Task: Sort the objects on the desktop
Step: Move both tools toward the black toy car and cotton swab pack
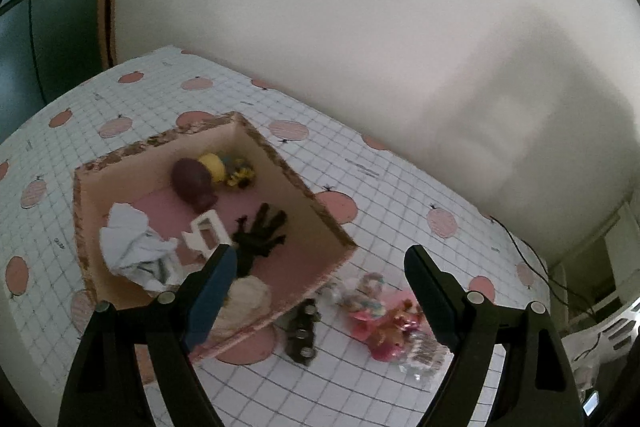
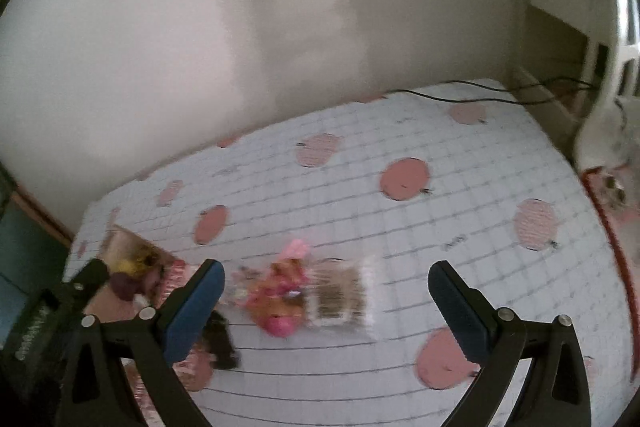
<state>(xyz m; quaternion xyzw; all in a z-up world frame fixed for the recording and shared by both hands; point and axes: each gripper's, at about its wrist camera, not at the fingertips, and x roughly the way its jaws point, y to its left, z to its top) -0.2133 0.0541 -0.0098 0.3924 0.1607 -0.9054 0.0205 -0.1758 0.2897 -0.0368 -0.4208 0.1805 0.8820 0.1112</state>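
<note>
An open cardboard box [image 1: 312, 203] stands on the tablecloth. Inside lie a maroon pouch [image 1: 194, 183], a yellow toy [image 1: 214, 165], a black glove [image 1: 262, 235], a white frame [image 1: 206, 235], crumpled white paper [image 1: 134, 247] and a cream bundle [image 1: 248, 297]. Outside the box lie a black battery holder [image 1: 302, 333] and a pink wrapped toy pack [image 1: 394, 323]. My left gripper [image 1: 318, 259] hangs open above the box's near corner, holding nothing. In the blurred right wrist view, my right gripper [image 2: 326, 277] is open and empty above the pink toy pack [image 2: 280, 297] and its barcode label [image 2: 340, 297].
The table wears a white grid cloth with pink apples [image 2: 404, 179]. A plain wall stands behind it. A black cable [image 2: 460, 95] crosses the far right corner, with white furniture [image 2: 608, 99] beyond. The left gripper's body [image 2: 52, 311] shows at the right view's left edge.
</note>
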